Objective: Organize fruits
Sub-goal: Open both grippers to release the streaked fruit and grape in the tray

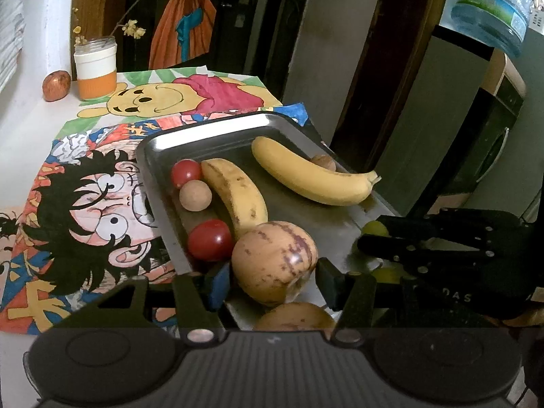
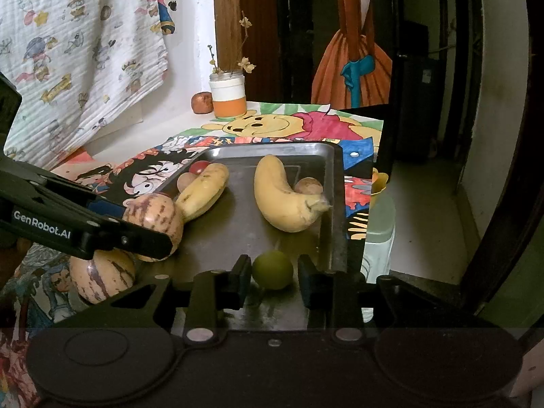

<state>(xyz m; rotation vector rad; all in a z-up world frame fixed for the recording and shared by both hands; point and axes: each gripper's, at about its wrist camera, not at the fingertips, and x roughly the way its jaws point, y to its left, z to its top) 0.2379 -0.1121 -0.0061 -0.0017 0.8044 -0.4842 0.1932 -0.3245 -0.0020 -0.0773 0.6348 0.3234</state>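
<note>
Two tools work the metal tray (image 2: 335, 204): the left tool (image 1: 270, 282) clamps a striped melon (image 1: 273, 261), the right tool (image 2: 272, 280) stands open around a green fruit (image 2: 272, 269), which could roll off the worktop

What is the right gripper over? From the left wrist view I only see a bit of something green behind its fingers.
Observer: A round green fruit sits between the fingers of the right gripper.
Operator: Is it gripped?
Observer: No. There is a gap between each pad and the fruit.
Operator: Is it on the tray?
Observer: Yes, it rests on the tray, near the corner closest to the right gripper.
</note>
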